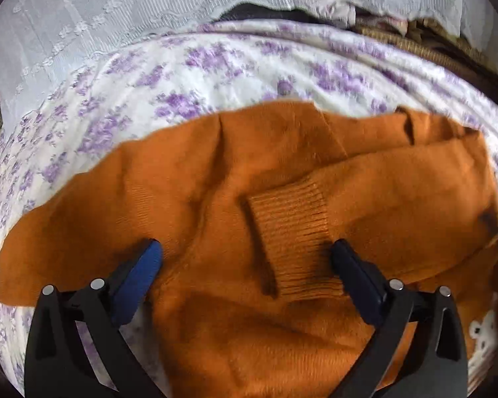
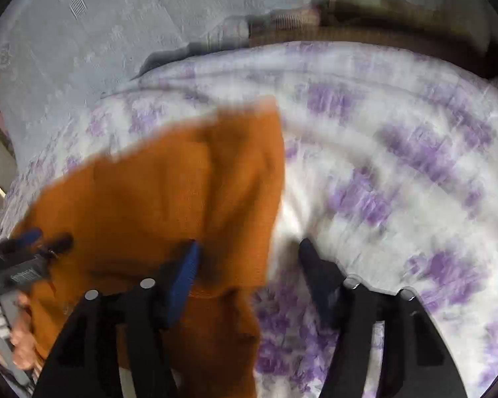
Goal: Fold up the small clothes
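Both grippers gape – left gripper (image 1: 245,255) over the orange sweater's (image 1: 215,182) folded cuff (image 1: 292,232), right gripper (image 2: 249,252) astride its edge – on a floral bedspread (image 1: 249,66).

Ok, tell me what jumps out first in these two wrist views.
The orange sweater dominates, spread on the purple-flowered white bedspread, with a ribbed cuff folded across its middle. The left tool hangs open over that cuff, and the right tool straddles the sweater's right edge, open.
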